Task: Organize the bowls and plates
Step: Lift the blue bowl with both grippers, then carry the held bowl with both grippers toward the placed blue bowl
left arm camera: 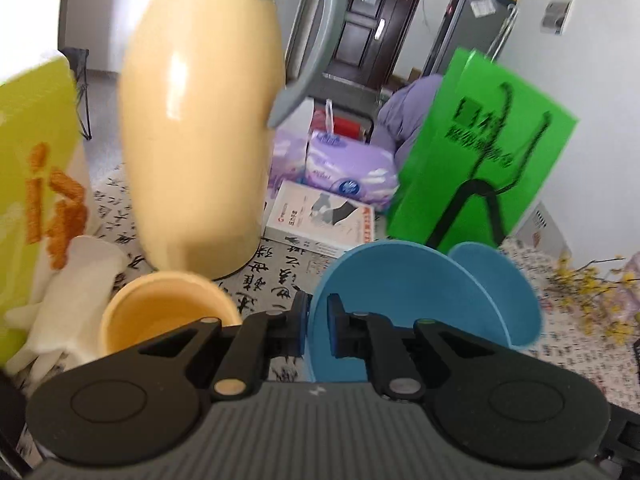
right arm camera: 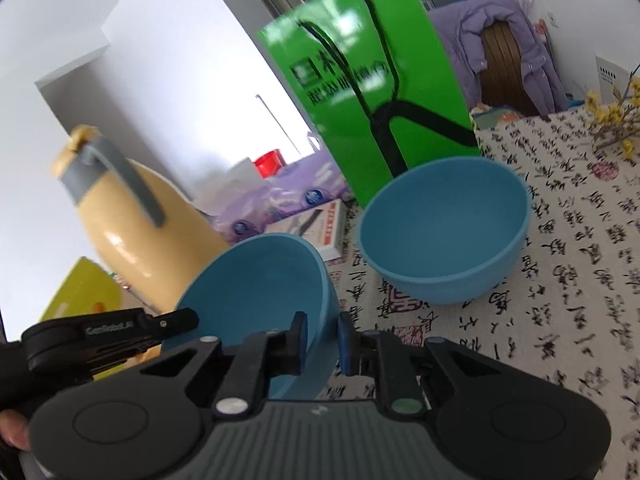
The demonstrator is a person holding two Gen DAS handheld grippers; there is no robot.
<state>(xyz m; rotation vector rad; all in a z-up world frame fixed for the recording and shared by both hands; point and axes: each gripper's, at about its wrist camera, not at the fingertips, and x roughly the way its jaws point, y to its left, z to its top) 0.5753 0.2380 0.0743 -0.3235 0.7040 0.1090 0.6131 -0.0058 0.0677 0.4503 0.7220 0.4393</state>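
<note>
Near bowl (right arm camera: 260,280) rim pinched by both left gripper (left arm camera: 318,326) and right gripper (right arm camera: 322,340), held tilted, presumably for nesting in second bowl (right arm camera: 444,236).

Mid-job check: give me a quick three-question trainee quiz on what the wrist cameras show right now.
1. True or false: the second blue bowl sits upright on the tablecloth, apart from the right gripper.
2. What does the left gripper pinch? A) the rim of a yellow cup; B) the rim of the tilted blue bowl; C) the handle of a thermos.
3. Fill in: in the right wrist view, the paper bag standing just behind the upright bowl is ____.

Key: 1 true; 2 B; 3 green.
</note>
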